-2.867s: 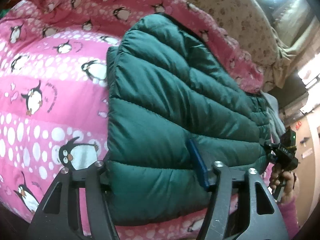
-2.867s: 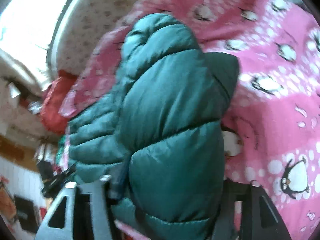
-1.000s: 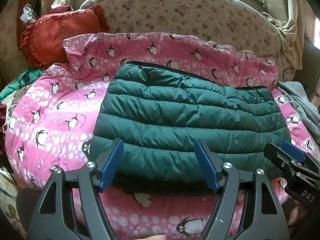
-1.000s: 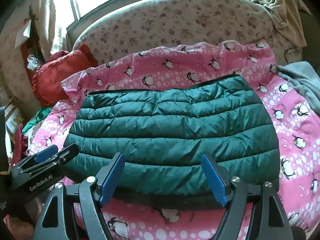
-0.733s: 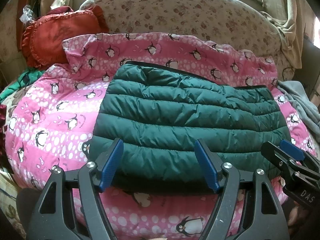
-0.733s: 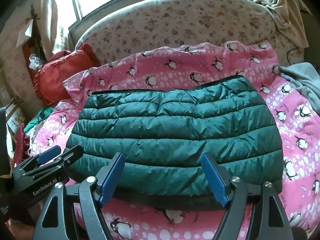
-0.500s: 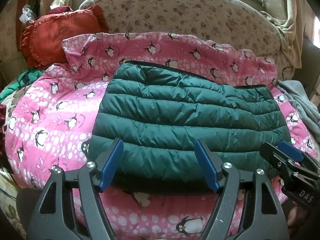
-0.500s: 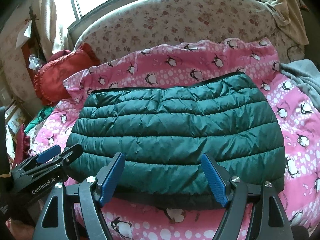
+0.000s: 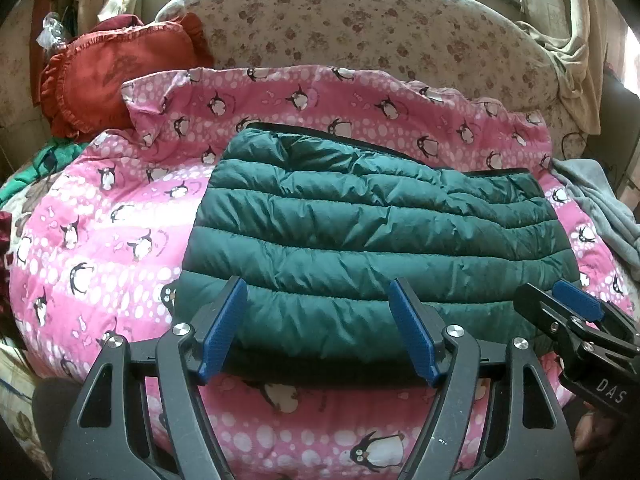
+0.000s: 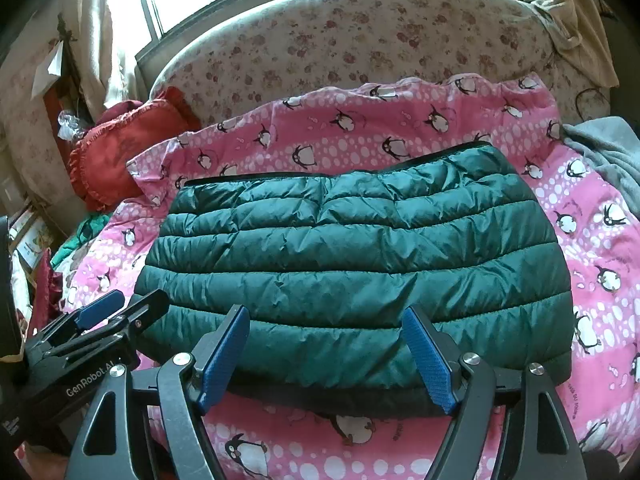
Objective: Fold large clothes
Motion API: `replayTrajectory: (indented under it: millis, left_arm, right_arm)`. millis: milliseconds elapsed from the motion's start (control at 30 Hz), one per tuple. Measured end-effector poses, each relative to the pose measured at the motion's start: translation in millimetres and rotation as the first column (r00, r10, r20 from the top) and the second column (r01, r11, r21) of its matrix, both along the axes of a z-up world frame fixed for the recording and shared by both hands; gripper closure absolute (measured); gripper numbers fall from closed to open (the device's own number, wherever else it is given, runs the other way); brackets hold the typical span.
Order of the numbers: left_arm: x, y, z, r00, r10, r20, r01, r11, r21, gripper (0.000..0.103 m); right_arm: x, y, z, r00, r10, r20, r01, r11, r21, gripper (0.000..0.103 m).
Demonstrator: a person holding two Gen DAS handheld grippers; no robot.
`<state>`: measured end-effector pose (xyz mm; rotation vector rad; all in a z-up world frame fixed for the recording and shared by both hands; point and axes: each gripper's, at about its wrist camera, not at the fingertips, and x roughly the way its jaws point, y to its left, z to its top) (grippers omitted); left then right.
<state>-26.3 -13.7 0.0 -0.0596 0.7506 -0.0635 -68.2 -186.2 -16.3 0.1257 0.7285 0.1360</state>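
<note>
- The dark green quilted puffer jacket point(image 9: 360, 240) lies folded into a compact, roughly rectangular bundle; its horizontal stitched channels run side to side and a dark trim edges the far side.
- It sits in the middle of the pink penguin-print blanket point(image 9: 120, 220), which is spread over a floral-patterned sofa point(image 9: 360, 32).
- The jacket's shell is shiny and lightly wrinkled, puffed between the seams. A darker layer shows under its near edge, probably a folded-under part, though the shadow there makes this hard to confirm.
- The left gripper point(image 9: 320, 332) hovers at the jacket's near edge with its blue-padded fingers spread wide, holding nothing.
- The right gripper point(image 10: 328, 354) is likewise spread apart and empty, at the same near edge, to the right of the left one.
- A red ruffled cushion point(image 9: 108, 76) rests at the sofa's left end, and a grey cloth point(image 10: 600, 148) lies at the blanket's right side.
- There are no containers in view.
</note>
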Motion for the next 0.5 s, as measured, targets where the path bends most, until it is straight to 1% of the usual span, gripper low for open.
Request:
replayTrajectory:
  millis: [200, 300, 500]
  left_arm:
    - [-1.0, 0.0, -0.6, 1.0, -0.008, 0.001, 0.008, 1.0, 0.006, 0.029]
    - [-1.3, -1.8, -0.9, 1.0, -0.012, 0.008, 0.012, 1.0, 0.021, 0.029]
    - [-0.3, -2.9, -1.7, 1.0, -0.014, 0.007, 0.013, 1.0, 0.021, 0.029]
  right_arm:
    - [0.0, 1.3, -1.1, 1.0, 0.002, -0.005, -0.002, 1.0, -0.001, 0.026]
    - [0.0, 1.0, -1.9, 1.0, 0.001, -0.007, -0.001, 1.0, 0.003, 0.026]
    - [0.1, -0.8, -2.3, 1.0, 0.0, -0.009, 0.0, 1.0, 0.004, 0.026]
